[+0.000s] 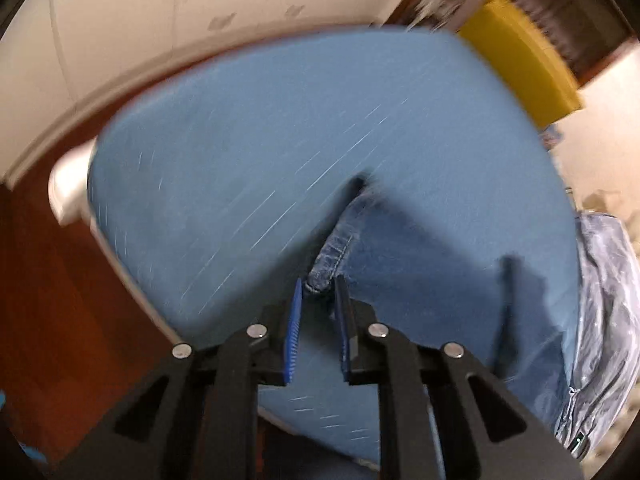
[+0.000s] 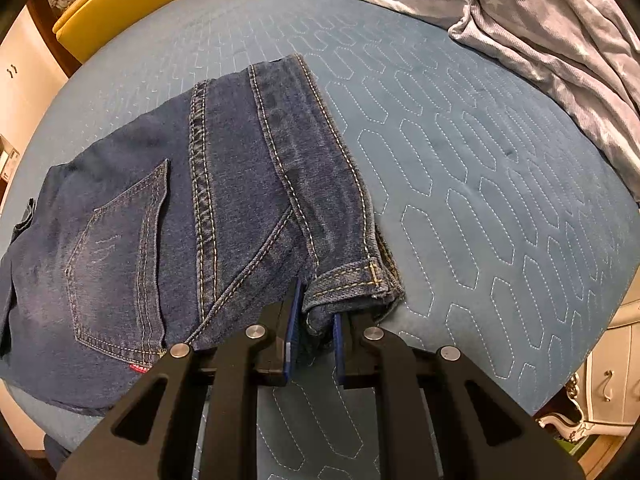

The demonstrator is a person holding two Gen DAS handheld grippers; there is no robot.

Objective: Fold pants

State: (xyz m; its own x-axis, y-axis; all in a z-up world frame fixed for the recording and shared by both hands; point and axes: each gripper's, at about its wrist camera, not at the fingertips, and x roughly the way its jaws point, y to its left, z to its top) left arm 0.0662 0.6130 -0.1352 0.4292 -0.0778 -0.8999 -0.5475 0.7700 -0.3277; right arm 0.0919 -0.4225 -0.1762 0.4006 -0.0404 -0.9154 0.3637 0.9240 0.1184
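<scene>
Dark blue jeans (image 2: 168, 208) lie folded on a blue quilted bed (image 2: 480, 184), back pocket up at the left, leg hems toward me. My right gripper (image 2: 316, 312) is shut on the hem end of the jeans at the near edge. In the blurred left wrist view, my left gripper (image 1: 320, 292) is shut on a hemmed edge of the jeans (image 1: 336, 248), held above the bed (image 1: 248, 152).
A grey star-print blanket (image 2: 540, 28) lies bunched at the bed's far right; it also shows in the left wrist view (image 1: 604, 320). A yellow chair (image 2: 120, 0) stands beyond the bed. A white cabinet (image 2: 608, 384) is at lower right. Wooden floor (image 1: 52, 280) lies left.
</scene>
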